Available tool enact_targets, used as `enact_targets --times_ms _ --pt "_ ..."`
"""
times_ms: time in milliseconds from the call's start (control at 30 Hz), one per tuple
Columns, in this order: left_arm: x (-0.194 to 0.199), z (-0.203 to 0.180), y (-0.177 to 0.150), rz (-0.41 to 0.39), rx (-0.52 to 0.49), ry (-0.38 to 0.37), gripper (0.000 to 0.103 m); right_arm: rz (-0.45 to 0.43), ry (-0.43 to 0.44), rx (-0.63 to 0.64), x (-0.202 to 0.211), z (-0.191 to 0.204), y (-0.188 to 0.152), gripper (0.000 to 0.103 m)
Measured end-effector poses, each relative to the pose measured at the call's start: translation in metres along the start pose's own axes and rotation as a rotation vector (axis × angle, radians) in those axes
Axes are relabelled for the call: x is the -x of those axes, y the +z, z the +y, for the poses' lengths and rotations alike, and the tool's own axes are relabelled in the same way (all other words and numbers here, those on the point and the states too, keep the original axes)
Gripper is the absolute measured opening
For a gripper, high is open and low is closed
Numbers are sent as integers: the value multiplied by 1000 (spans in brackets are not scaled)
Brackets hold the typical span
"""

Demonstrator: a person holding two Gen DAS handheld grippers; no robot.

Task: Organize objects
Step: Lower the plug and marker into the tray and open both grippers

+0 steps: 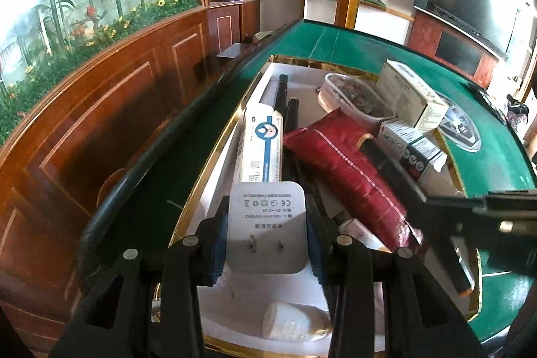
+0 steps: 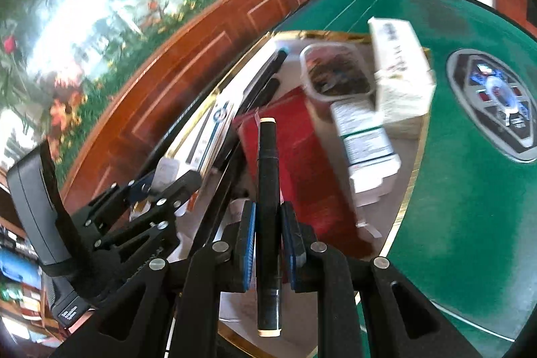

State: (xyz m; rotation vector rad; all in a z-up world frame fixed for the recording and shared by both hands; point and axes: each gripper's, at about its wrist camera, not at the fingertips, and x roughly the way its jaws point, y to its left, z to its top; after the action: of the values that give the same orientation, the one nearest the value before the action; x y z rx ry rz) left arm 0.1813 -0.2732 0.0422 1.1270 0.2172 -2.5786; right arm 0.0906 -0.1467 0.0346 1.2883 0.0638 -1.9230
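Left claw [image 1: 266, 237] is clamped on a white charger [image 1: 267, 223], prongs facing the camera, held over the near end of the white tray [image 1: 303, 74]. Right claw [image 2: 268, 240] is clamped on a black marker [image 2: 267, 210] pointing out over the red pouch [image 2: 298, 163]. The tray sits on the green surface [image 2: 470, 223], crammed with a long toothpaste box [image 1: 260, 146], medicine boxes [image 1: 411, 96] and a clear container [image 1: 352, 98].

Bright daylight comes from ten o'clock. The right wrist picture is blurry all over. Edges bend round, with dark corners.
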Motion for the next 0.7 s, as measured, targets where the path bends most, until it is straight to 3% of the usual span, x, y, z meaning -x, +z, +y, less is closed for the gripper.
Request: enact_targets --times_ms 167,700 --pt "0 0 1 -23 -16 39 39 16 -45 44 -11 11 -6 17" --pt "8 18 6 -61 35 56 39 25 -119 123 -24 34 -10 18"
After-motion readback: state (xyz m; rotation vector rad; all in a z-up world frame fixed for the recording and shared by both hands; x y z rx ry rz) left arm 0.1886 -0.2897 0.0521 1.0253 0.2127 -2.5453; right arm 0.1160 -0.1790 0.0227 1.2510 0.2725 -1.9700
